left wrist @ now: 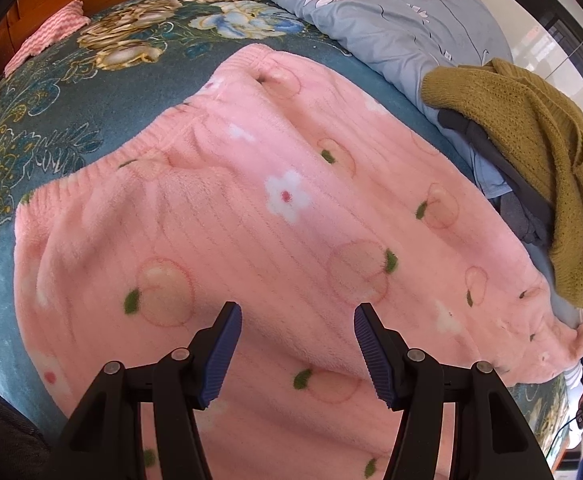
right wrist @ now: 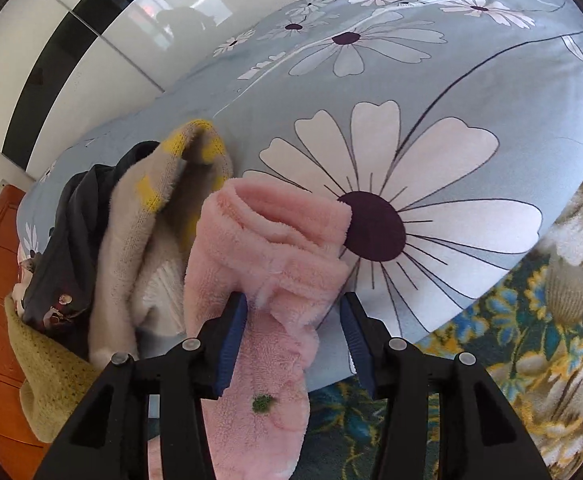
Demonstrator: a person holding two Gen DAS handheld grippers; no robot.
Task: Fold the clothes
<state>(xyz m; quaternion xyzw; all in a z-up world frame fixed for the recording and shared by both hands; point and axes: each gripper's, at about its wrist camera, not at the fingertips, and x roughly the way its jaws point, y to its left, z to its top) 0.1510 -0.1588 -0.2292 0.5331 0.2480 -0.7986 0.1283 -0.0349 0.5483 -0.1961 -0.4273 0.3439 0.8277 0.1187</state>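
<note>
Pink fleece trousers [left wrist: 251, 208] with peach and flower prints lie spread flat on the bed, waistband towards the far left and legs running to the right. My left gripper [left wrist: 297, 312] hangs open just above the middle of them, with nothing between its pads. In the right wrist view the trouser cuff end [right wrist: 267, 240] lies against the quilt. My right gripper [right wrist: 294, 300] is open around it: the fabric rests beside the left finger [right wrist: 233, 336], and a gap shows at the right one.
A teal floral bed cover [left wrist: 91, 120] lies under the trousers. A blue-grey daisy quilt [right wrist: 411, 120] is folded along the far side. A mustard knit sweater [left wrist: 539, 152], dark garments [right wrist: 75, 220] and a beige-and-yellow garment [right wrist: 151, 208] are piled beside the cuff. A pink cloth [left wrist: 47, 32] sits far left.
</note>
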